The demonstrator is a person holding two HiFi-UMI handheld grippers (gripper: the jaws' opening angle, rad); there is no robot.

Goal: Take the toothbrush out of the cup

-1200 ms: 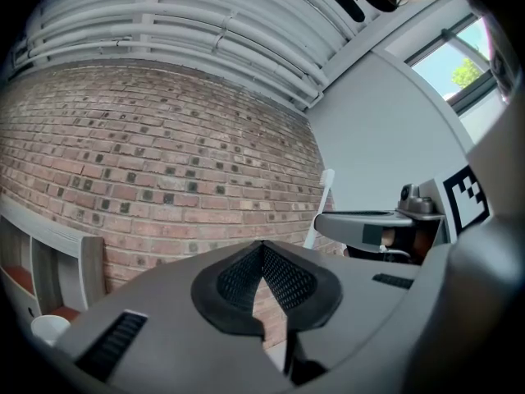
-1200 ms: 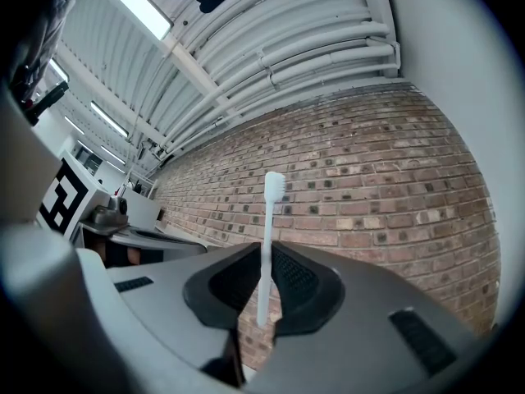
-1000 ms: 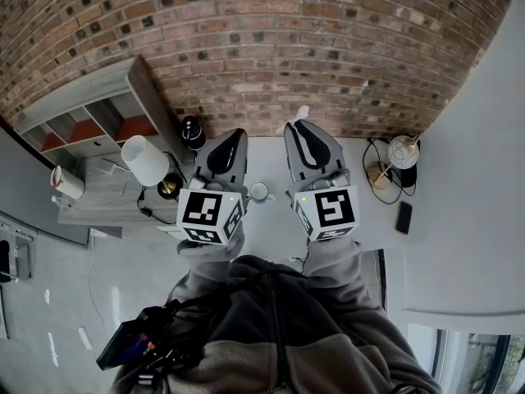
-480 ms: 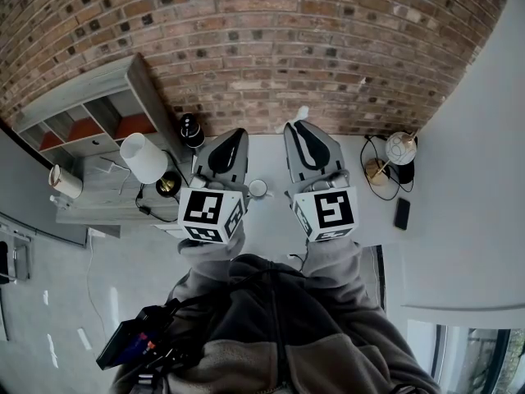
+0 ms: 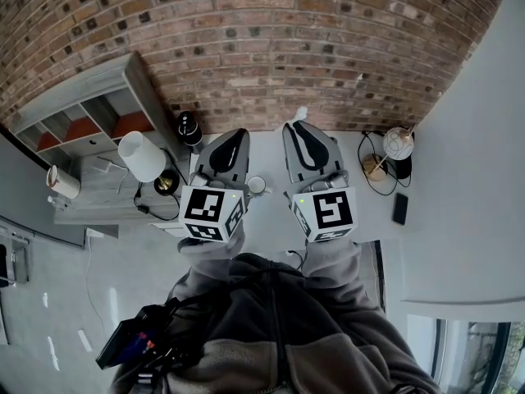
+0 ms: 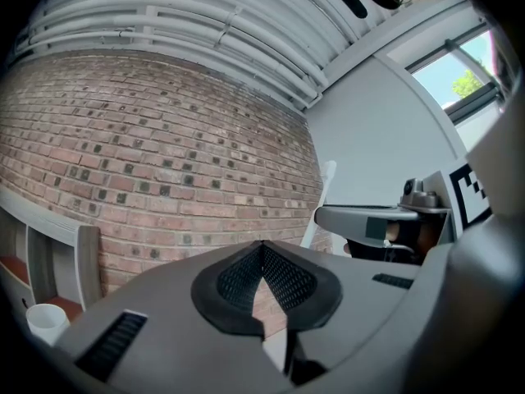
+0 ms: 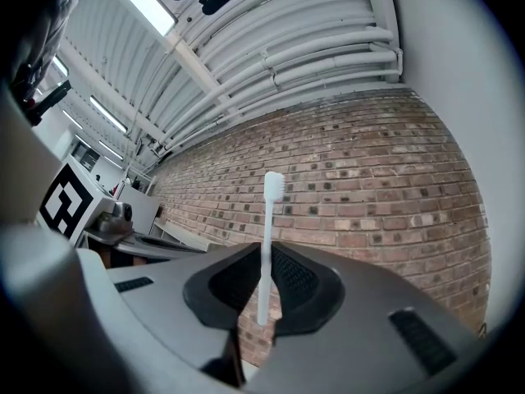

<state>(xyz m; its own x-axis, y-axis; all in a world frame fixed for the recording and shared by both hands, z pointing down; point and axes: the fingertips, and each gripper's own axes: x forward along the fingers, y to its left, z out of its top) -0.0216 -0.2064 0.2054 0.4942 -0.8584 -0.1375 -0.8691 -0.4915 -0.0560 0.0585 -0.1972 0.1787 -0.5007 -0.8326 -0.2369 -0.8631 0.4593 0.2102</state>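
Note:
My right gripper [image 5: 297, 127] is shut on a white toothbrush [image 7: 267, 245]. The handle is pinched between the pads and the bristle head [image 5: 301, 113] sticks out past the jaws toward the brick wall. A small white cup [image 5: 257, 186] stands on the white table [image 5: 271, 224] between the two grippers, below them and apart from the toothbrush. My left gripper [image 5: 233, 135] is level with the right one, its jaws closed with nothing between them [image 6: 262, 273]. In the left gripper view the toothbrush [image 6: 321, 202] shows as a pale stick above the right gripper.
A white-shaded lamp [image 5: 141, 156] and a black speaker [image 5: 189, 128] stand at the left near a grey shelf unit [image 5: 90, 105]. A round pale lamp with cables [image 5: 399, 145] and a dark phone [image 5: 399, 208] lie at the right. The brick wall [image 5: 271, 48] is close ahead.
Both grippers keep the same pose and grip. Only the head view has drifted slightly.

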